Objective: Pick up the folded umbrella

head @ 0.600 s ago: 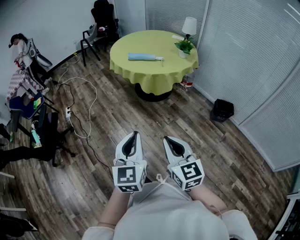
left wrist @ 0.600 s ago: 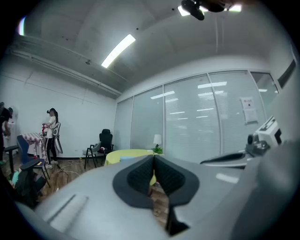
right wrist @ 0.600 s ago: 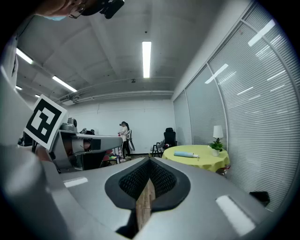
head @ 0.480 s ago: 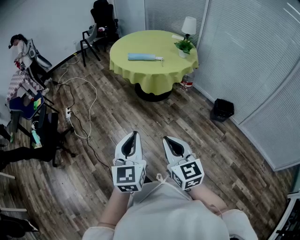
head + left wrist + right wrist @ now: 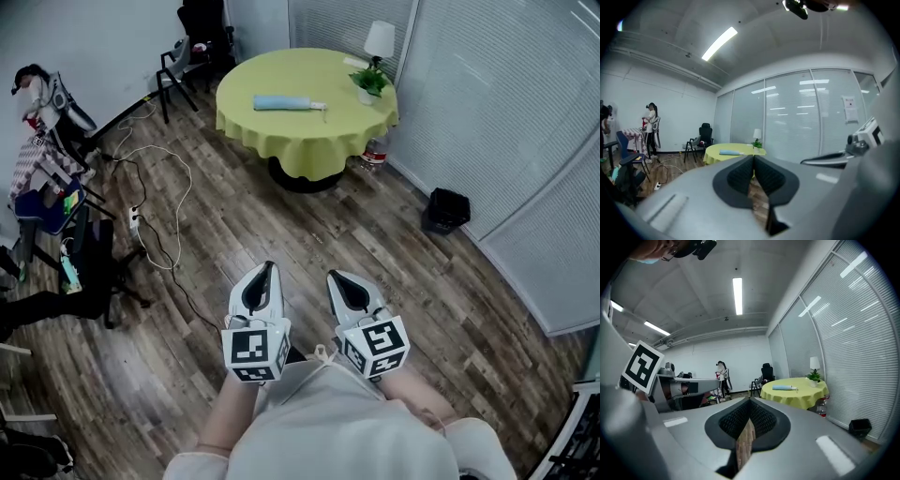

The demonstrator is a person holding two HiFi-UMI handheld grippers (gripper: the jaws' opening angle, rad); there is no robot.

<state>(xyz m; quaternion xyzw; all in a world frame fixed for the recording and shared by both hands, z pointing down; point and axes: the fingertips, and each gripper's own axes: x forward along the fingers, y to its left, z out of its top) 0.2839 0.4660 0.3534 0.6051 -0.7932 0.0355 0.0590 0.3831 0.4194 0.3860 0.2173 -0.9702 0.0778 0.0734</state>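
The folded umbrella [image 5: 286, 103] is light blue and lies flat on a round table with a yellow-green cloth [image 5: 309, 141] at the far end of the room. It is also small and distant in the left gripper view [image 5: 731, 152] and the right gripper view [image 5: 784, 387]. My left gripper [image 5: 271, 267] and right gripper [image 5: 332, 276] are held side by side close to my body, over the wooden floor and well short of the table. Both point toward the table. Both are shut with nothing between the fingers.
A white lamp [image 5: 379, 39] and a potted plant [image 5: 368, 82] stand on the table's right side. A bottle [image 5: 375, 150] sits by its base. A black bin [image 5: 446, 210] is near the blinds at right. Cables [image 5: 155, 187], chairs [image 5: 187, 61] and a person [image 5: 651, 133] are at left.
The table and umbrella sit slightly higher in the head view than before. Both grippers keep their place and stay shut.
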